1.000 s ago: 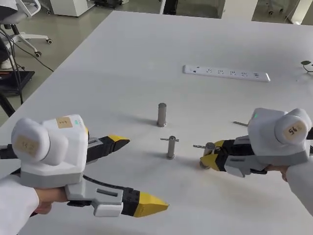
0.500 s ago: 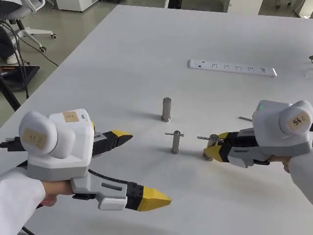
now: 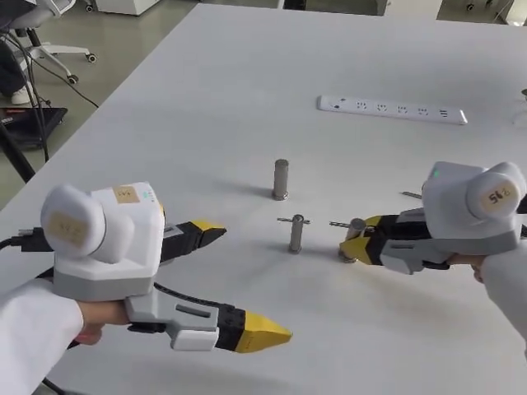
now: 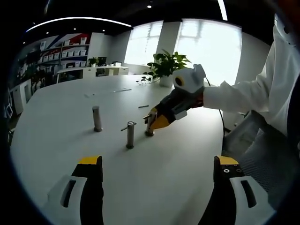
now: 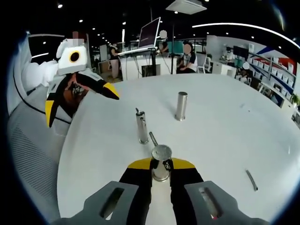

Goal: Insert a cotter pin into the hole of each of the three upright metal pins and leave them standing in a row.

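Between the closed jaws of the right gripper (image 3: 352, 245) stands the held pin (image 5: 161, 154), clamped upright, with a cotter pin (image 3: 338, 224) through its head. Just ahead of those jaws stands the middle pin (image 3: 296, 234), also cross-pinned, and the bare pin (image 3: 281, 179) stands beyond it. Opposite, the left gripper (image 3: 251, 284) hovers wide open, holding nothing. On the right gripper, the digits on a tan sticker (image 3: 494, 196) are too blurred to read.

The left gripper (image 3: 251, 284) and right gripper (image 3: 349, 248) share white-and-grey housings, black jaws tipped yellow and tan numbered stickers (image 3: 68, 231). White sleeves (image 3: 29, 333) cover both arms. A black cable (image 3: 18, 241) leaves the left housing.
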Available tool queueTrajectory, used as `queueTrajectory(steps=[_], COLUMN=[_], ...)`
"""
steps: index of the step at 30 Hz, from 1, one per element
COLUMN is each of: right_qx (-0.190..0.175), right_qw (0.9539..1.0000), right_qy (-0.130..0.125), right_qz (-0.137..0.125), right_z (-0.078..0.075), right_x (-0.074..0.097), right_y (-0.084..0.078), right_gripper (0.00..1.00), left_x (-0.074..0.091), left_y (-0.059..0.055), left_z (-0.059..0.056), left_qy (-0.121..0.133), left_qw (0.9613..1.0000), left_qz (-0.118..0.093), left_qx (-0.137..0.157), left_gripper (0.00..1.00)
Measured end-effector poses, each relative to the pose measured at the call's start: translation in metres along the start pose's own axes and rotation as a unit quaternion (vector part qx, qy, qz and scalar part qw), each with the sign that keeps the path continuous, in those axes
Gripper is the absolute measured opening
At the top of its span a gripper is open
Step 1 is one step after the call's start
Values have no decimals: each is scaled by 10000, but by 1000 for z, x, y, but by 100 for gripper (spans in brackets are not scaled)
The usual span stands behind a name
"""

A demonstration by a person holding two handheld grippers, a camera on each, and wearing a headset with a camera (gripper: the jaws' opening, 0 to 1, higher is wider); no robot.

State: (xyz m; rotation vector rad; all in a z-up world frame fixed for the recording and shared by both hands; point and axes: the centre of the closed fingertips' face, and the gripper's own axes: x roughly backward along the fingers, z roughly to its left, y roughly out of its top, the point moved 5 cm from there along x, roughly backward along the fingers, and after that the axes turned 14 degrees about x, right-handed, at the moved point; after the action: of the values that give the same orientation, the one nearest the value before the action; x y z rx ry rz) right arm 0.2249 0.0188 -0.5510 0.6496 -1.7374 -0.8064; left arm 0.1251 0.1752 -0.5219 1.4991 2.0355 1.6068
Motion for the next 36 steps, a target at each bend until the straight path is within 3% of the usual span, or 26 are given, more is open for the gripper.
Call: queueTrajectory(steps=[6, 8, 10, 14, 22, 24, 32, 36], right_qx=[54, 41, 69, -25, -237, -453, -952, -1029], right_qw=[10000, 9999, 9998, 9995, 9994, 9986, 9946, 9929], right_qy=[2, -47, -129, -158, -125, -185, -417, -594], right_qz=[5, -116, -165, -282, -236, -213, -41, 41], right_z=[-2, -3, -5, -4, 20, 24, 40, 46], right_x=[0, 1, 5, 16, 57, 66, 86, 92], right_y=[-1, 4, 8, 13, 21, 19, 13, 10], right_gripper=[9, 16, 32, 32, 60, 67, 85, 93], left_x=[-1, -1, -1, 0, 10, 12, 15, 16], left_y=[0, 0, 0, 4, 13, 13, 13, 11], left_z=[-6, -7, -8, -9, -1, 0, -1, -2], left_qy=[-71, -91, -89, -88, 27, 48, 44, 16], left_qw=[10000, 10000, 10000, 10000, 9997, 9997, 9997, 9997], left_qz=[-5, -4, 12, -40, -233, -241, -212, -179], left_qx=[20, 23, 8, 1, 59, 77, 120, 149], left_gripper=[99, 99, 99, 99, 99, 99, 99, 99])
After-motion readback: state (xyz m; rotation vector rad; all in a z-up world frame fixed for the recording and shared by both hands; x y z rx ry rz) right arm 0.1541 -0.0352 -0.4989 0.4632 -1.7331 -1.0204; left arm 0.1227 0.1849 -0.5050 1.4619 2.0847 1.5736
